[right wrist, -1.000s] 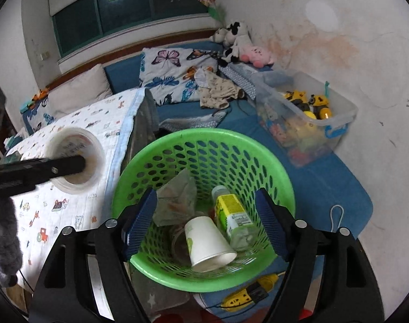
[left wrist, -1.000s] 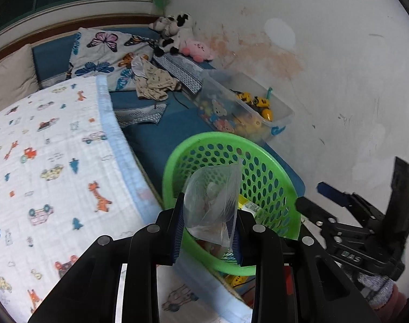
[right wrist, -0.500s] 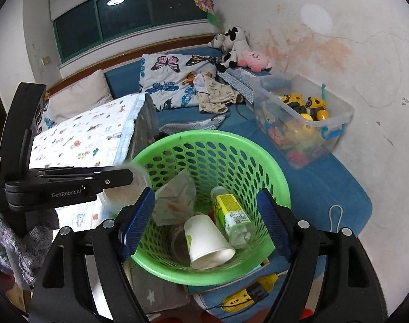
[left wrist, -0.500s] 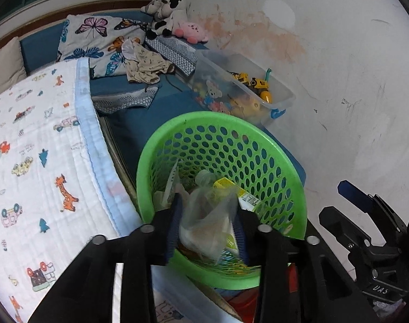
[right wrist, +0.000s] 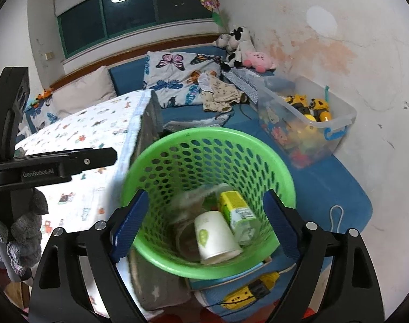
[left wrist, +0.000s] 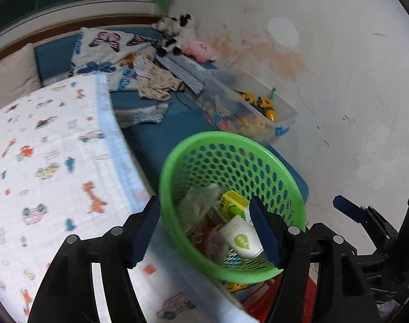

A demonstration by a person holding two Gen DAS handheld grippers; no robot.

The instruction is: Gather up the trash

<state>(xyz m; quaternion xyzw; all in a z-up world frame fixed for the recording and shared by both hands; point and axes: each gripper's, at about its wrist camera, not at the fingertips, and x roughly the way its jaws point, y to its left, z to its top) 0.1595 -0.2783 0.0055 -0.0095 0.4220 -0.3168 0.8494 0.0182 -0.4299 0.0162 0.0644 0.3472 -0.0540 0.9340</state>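
My left claw (left wrist: 205,228) hung over the near rim of the green basket (left wrist: 177,161), its jaws opening and nothing pressed between the blue pads (left wrist: 146,228). A crumpled clear plastic bag (left wrist: 201,202) lay loose inside the basket, against the wall on the side of the patterned blanket (left wrist: 51,161), beside a yellow drink carton (left wrist: 232,202) and a white paper cup (left wrist: 241,239) tipped on its side.

My right claw (right wrist: 204,228) framed the same basket (right wrist: 204,140) from the other side, its jaws also opening, with only the rim between them and no pad touching it. Seen from there, the cup (right wrist: 215,237) rested mouth-down toward the camera, the carton (right wrist: 236,212) just beside it, the bag (right wrist: 188,202) blurred behind.

My gloved hand (right wrist: 21,231) gripped the left tool's handle at the picture's edge. The basket stood on the blue bed (right wrist: 339,188), near a clear toy bin (right wrist: 336,123) against the stained wall (right wrist: 366,40). Soft toys (right wrist: 242,48) sat in the far corner.
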